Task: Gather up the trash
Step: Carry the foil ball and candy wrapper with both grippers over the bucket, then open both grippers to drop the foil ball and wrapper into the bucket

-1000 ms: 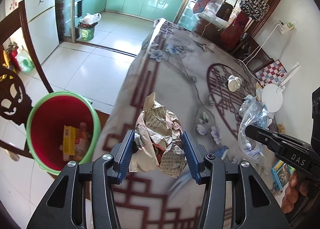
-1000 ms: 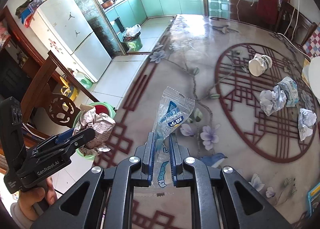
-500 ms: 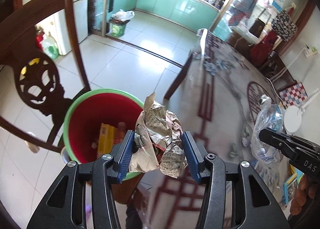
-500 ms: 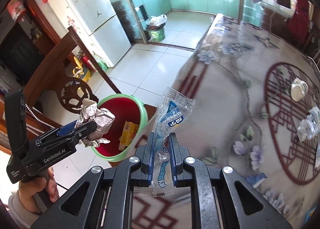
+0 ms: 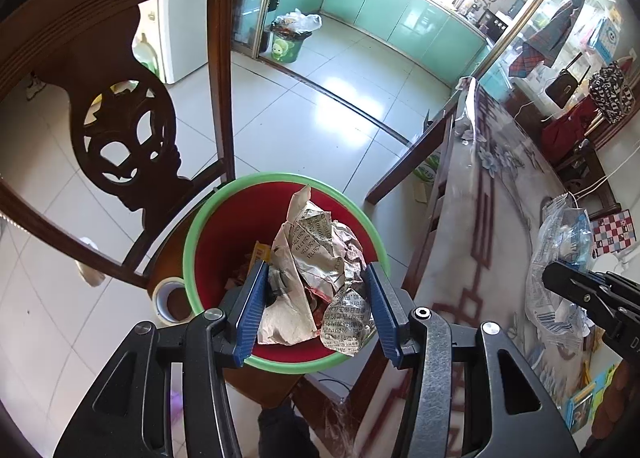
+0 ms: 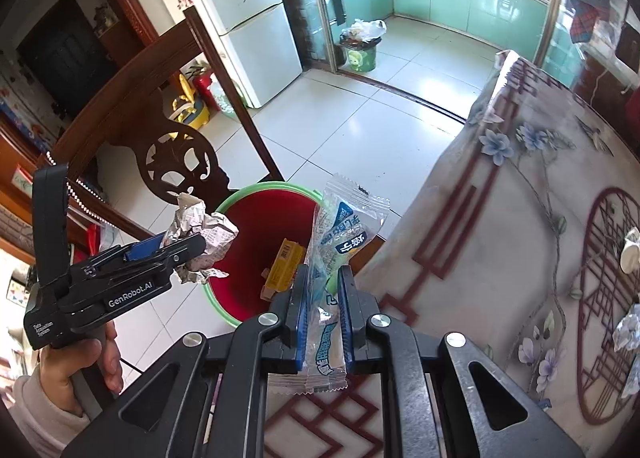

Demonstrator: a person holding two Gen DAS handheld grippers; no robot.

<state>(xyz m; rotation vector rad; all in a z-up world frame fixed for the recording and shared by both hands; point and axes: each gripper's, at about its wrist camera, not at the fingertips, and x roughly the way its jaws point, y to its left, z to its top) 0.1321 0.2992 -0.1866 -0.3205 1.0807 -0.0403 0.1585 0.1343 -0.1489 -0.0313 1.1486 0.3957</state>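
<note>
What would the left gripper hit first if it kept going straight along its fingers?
Likely the red bin's inside: the left gripper, shut on the crumpled newspaper, points into its opening. Depth is unclear.

Black gripper (image 5: 316, 310) frames, blue jaws, silver screws

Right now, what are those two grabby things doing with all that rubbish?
A person is tidying up trash with a gripper in each hand. The left gripper is shut on a crumpled newspaper wad and holds it right above the red bin with the green rim, ready to drop. The right gripper is shut on a clear plastic wrapper, near the bin too. Some rubbish, like a yellow box, lies inside already. More crumpled bits wait on the table.
</note>
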